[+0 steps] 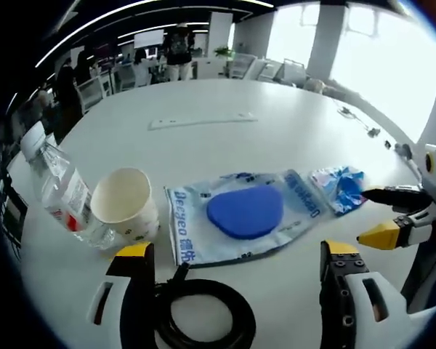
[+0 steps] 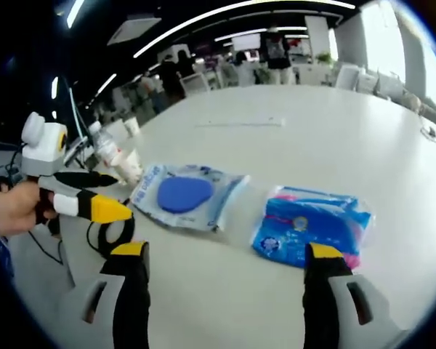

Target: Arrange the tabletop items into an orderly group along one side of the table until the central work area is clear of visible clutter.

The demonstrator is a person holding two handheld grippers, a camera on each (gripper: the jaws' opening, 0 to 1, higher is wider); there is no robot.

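Observation:
My left gripper (image 1: 237, 251) is open, and a black cable coil (image 1: 203, 318) lies on the white table (image 1: 225, 153) between its jaws. Just beyond stand a white paper cup (image 1: 125, 205) and a clear water bottle (image 1: 57, 185) at its left. A clear bag holding a blue oval pad (image 1: 245, 212) lies in the middle, and a blue and pink packet (image 1: 339, 187) lies at its right. My right gripper (image 1: 362, 216) enters from the right, open, its tips beside that packet. In the right gripper view, my right gripper (image 2: 227, 251) is open, short of the packet (image 2: 312, 227). The bag (image 2: 183, 195) lies left of it. A hand (image 2: 11, 207) holds the left gripper (image 2: 123, 195) above the coil (image 2: 114, 234).
A flat white strip (image 1: 202, 121) lies farther out on the table. Small cables (image 1: 357, 120) lie near the right edge. Chairs (image 1: 91, 91) and people (image 1: 178, 47) stand beyond the far edge. The bottle (image 2: 105, 149) and cup (image 2: 133, 169) sit near the table's left edge.

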